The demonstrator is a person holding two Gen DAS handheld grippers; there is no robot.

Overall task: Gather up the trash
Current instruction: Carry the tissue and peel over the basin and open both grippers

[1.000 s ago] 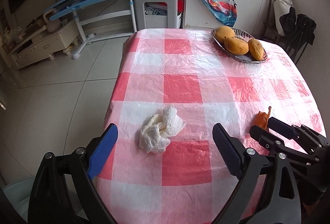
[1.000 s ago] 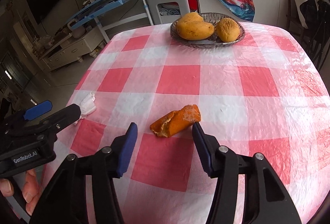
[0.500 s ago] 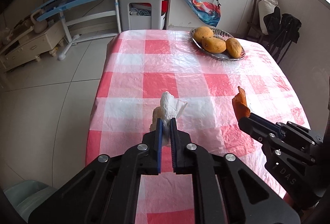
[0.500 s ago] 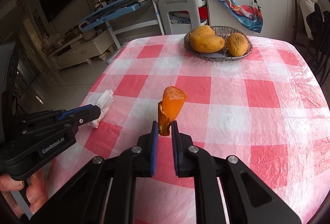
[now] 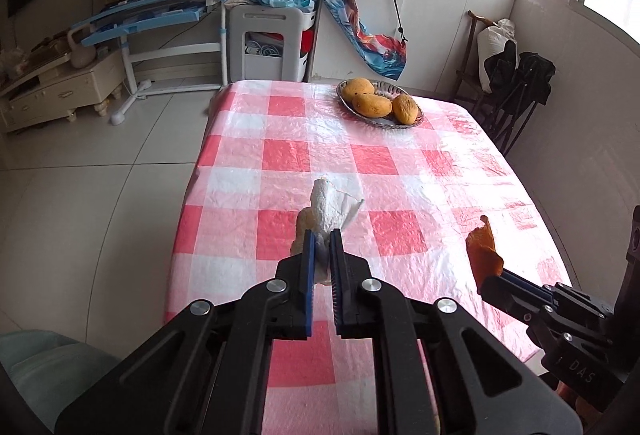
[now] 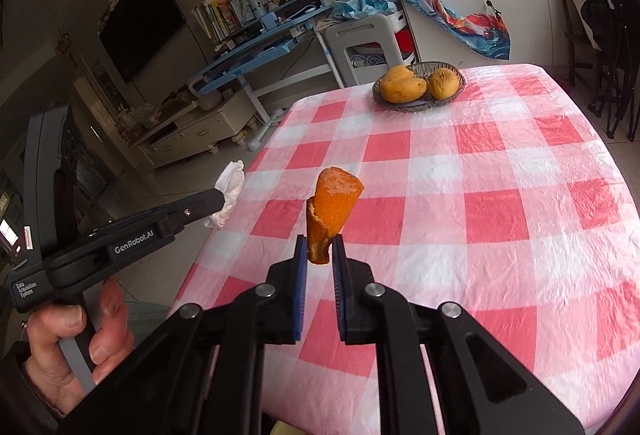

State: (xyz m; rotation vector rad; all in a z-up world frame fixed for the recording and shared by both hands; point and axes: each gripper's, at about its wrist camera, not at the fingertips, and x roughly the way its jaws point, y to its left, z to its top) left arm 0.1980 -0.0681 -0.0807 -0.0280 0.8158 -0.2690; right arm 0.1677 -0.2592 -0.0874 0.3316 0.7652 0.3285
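Observation:
My left gripper (image 5: 322,241) is shut on a crumpled white tissue (image 5: 328,207), held up above the red-and-white checked table (image 5: 360,163). My right gripper (image 6: 320,249) is shut on a curled orange fruit peel (image 6: 334,205), also lifted off the cloth. In the left wrist view the right gripper (image 5: 486,285) comes in from the lower right with the peel (image 5: 482,251) standing up from its tip. In the right wrist view the left gripper (image 6: 218,199) reaches in from the left with the tissue (image 6: 231,181) at its tip, a hand (image 6: 76,339) on its grip.
A dark bowl (image 5: 382,121) with three yellow fruits (image 5: 372,105) stands at the table's far end. Beyond are a blue desk (image 5: 160,15), a white stool (image 5: 272,43) and white cupboards (image 5: 440,3). A pale green bin (image 5: 44,367) sits on the floor at lower left. Dark chairs (image 5: 516,87) stand to the right.
Both grippers closed, the left on the tissue and the right on the peel, then lifted them off the table and drew back toward the near edge.

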